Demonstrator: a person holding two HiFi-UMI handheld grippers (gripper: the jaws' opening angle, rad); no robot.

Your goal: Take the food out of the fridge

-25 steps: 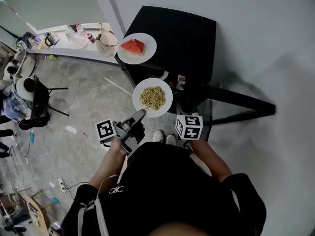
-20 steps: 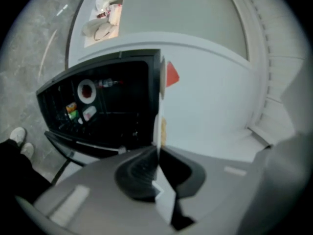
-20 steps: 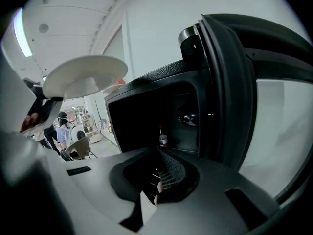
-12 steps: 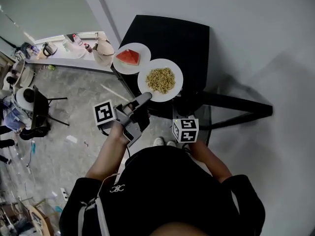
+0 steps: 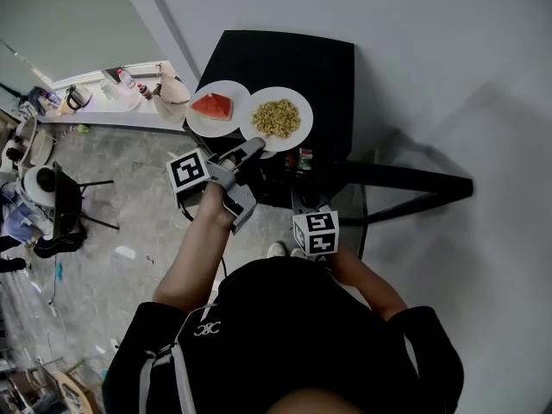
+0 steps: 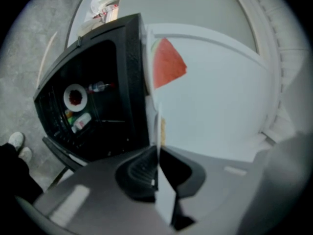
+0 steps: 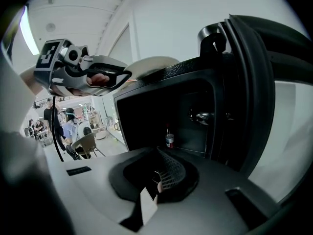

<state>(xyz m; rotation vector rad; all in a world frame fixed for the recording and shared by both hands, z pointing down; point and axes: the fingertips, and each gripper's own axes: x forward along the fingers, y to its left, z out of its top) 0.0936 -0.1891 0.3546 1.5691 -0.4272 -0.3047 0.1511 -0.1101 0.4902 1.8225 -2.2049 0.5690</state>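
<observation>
Over the black fridge (image 5: 323,67) top, at 3 o'clock of the watermelon plate (image 5: 216,109), the left hand-held gripper (image 5: 250,147) pinches the food plate (image 5: 280,119) by its rim: hold it level, seat it fully, then release, while the right hand-held gripper (image 7: 159,180) is closed and empty.

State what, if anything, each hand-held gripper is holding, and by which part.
The left hand-held gripper holds the plate of food by its near rim. The right hand-held gripper is shut and empty.
</observation>
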